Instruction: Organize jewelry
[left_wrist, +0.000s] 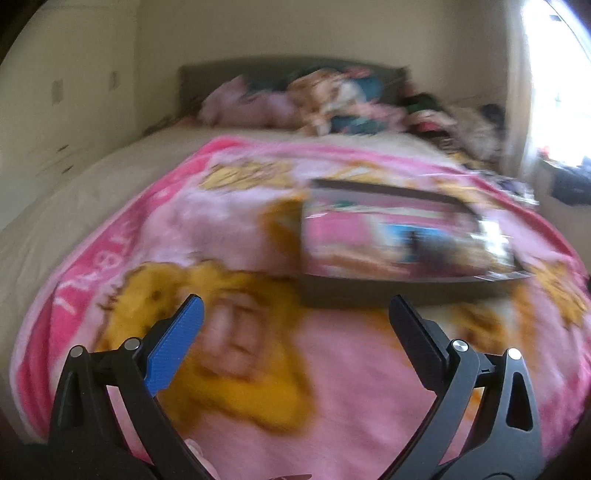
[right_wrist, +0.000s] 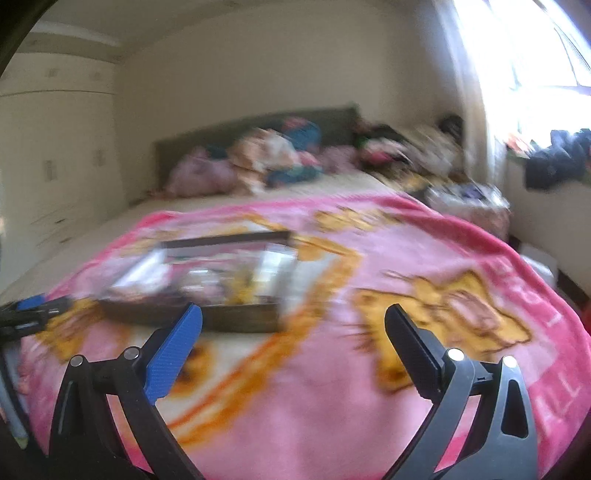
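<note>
Blurred bedroom view: a dark-framed jewelry tray (left_wrist: 402, 240) lies on a pink blanket (left_wrist: 332, 369) covering the bed. Left gripper (left_wrist: 295, 314) and right gripper (right_wrist: 293, 323) hover above the blanket, jaws apart, empty.

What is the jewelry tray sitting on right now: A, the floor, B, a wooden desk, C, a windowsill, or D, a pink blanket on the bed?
D: the dark-rimmed tray lies on the pink blanket spread over the bed, ahead of both open grippers.
</note>
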